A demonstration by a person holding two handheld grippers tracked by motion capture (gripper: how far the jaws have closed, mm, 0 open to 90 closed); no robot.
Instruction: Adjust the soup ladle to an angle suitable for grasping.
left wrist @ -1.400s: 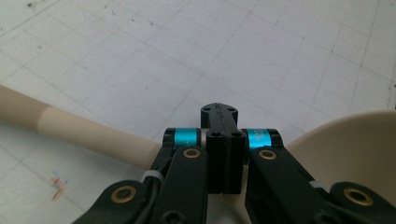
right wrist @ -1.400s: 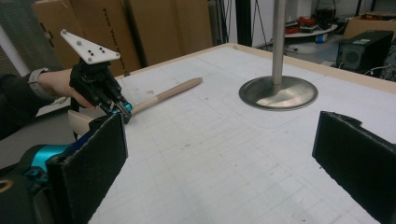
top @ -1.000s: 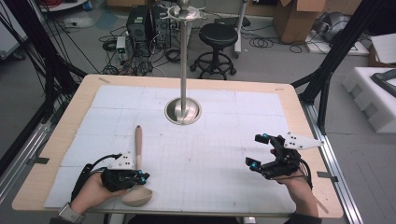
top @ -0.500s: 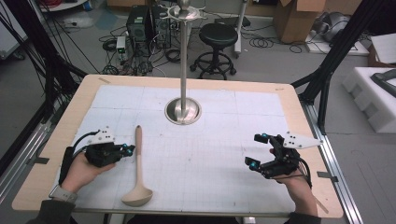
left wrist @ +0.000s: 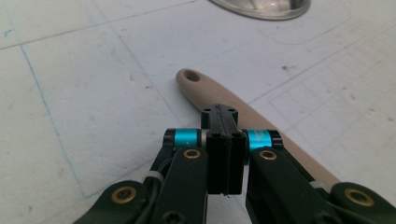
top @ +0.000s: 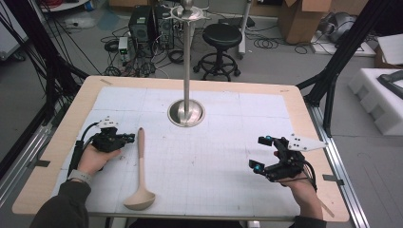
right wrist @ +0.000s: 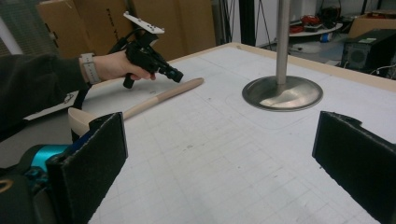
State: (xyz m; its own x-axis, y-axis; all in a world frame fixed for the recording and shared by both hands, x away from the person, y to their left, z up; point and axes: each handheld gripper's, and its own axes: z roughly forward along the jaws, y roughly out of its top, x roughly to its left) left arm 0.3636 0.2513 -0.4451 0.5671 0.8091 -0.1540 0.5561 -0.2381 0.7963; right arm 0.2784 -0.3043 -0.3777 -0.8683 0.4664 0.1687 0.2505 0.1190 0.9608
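Ladle (top: 139,176) of pale wood or plastic is lying flat on the white gridded mat (top: 214,166) in the lower left of the high view, its bowl sitting empty near the bottom edge and its handle stretching up toward the middle of the frame. Just left of the handle's upper end, the left gripper (top: 127,138) is hovering with its jaws pressed together on nothing; in the left gripper view (left wrist: 225,154) the handle's holed tip is showing just beyond the closed jaws. At the lower right of the high view, the right gripper (top: 260,153) is resting with its jaws standing wide apart and nothing between them, well apart from the ladle. Above centre, the round steel base (top: 186,113) of an upright pole is sitting on the mat, between the two hands and farther up the frame.
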